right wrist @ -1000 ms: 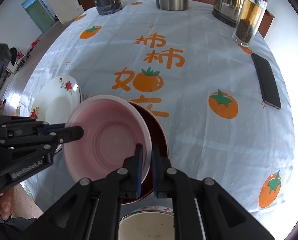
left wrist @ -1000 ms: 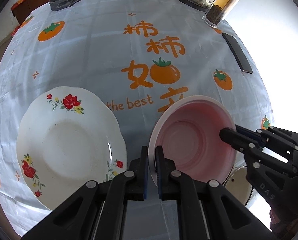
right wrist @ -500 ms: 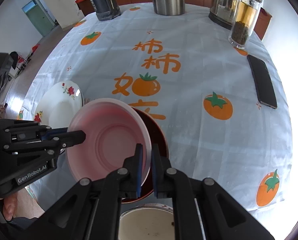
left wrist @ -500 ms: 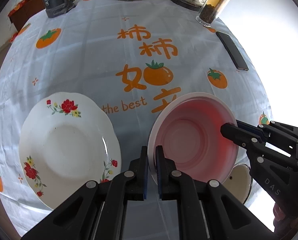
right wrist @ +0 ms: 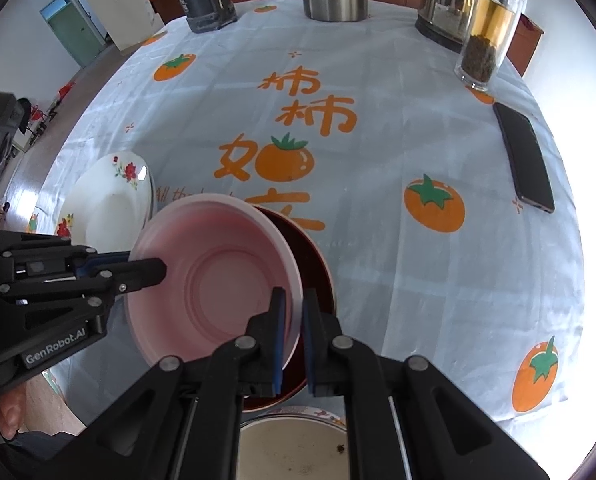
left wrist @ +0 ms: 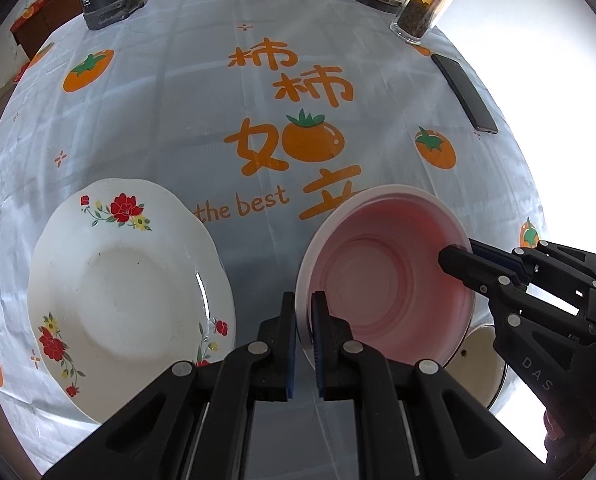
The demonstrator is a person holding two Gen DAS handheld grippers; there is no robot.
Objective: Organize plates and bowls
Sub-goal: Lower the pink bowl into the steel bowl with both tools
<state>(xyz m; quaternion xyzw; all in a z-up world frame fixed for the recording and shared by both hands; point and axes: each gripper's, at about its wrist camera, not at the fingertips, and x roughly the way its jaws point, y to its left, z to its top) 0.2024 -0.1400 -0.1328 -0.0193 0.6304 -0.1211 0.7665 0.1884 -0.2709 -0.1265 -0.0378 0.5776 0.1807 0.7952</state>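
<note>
Desk [left wrist: 178, 92] under persimmon-print cloth; white floral ceramic plate [left wrist: 122, 292] lying at left; pink plastic bowl [left wrist: 382, 284] held above dark red bowl [right wrist: 318, 276], rim clenched by left gripper [left wrist: 304, 340] and right gripper [right wrist: 292, 340] fingers; lifting step judged; steady transfer toward a stack needed next

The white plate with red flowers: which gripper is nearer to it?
Left. The left gripper grips the pink plastic bowl's rim on the side beside the white plate with red flowers; the right gripper grips the opposite rim, farther away.
</note>
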